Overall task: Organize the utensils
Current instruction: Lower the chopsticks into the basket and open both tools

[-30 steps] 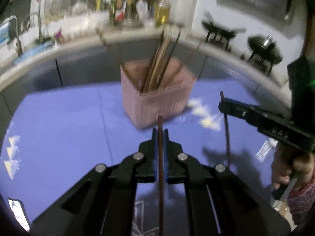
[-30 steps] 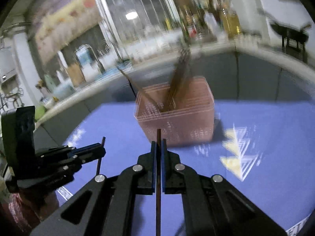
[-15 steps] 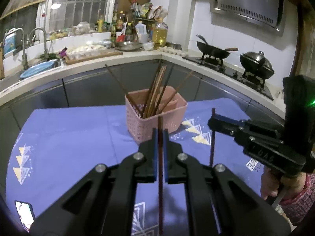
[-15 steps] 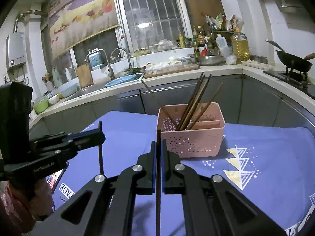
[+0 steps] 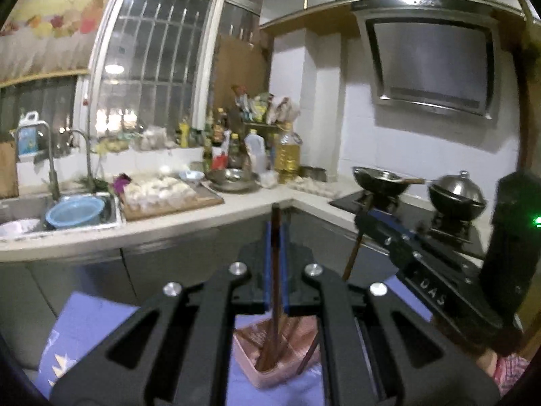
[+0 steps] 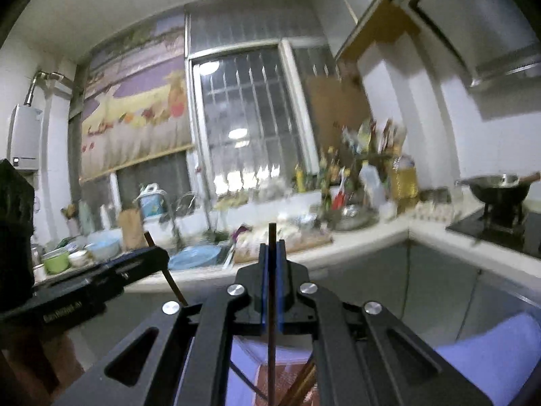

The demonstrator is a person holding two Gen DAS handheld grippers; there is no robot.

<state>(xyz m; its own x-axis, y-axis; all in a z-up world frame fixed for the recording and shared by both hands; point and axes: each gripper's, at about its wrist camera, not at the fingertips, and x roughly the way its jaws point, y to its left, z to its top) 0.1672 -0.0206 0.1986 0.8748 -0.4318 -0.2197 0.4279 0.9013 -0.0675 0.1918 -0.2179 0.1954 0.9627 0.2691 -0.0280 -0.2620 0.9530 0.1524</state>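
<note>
L hand-held gripper (image 5: pixel 276 237) is clenched on a dark chopstick (image 5: pixel 275 270); the stick stands near upright between the blue pads, its top poking out above the tips at mid-frame, its lower end running down toward the pink basket (image 5: pixel 270 362) at the bottom centre of the L view; R hand-held gripper (image 6: pixel 271 257) is clenched the same way on a second chopstick (image 6: pixel 271 304), also near vertical, tip just above the pads; in the R view the basket (image 6: pixel 287 382) shows only as a pink patch at the bottom edge, w/ other sticks leaning in it.

Key relation: the basket sits on the blue-clothed surface (image 5: pixel 84 331), below and a bit ahead of both tools, and each held stick's long axis already points down at it; so the next move looks like a lowering along that axis, then a release; L seems nearer, its stick's foot overlapping the basket opening, though whether it's inside I can't tell; R stick's lower end is cut off by the frame.
</note>
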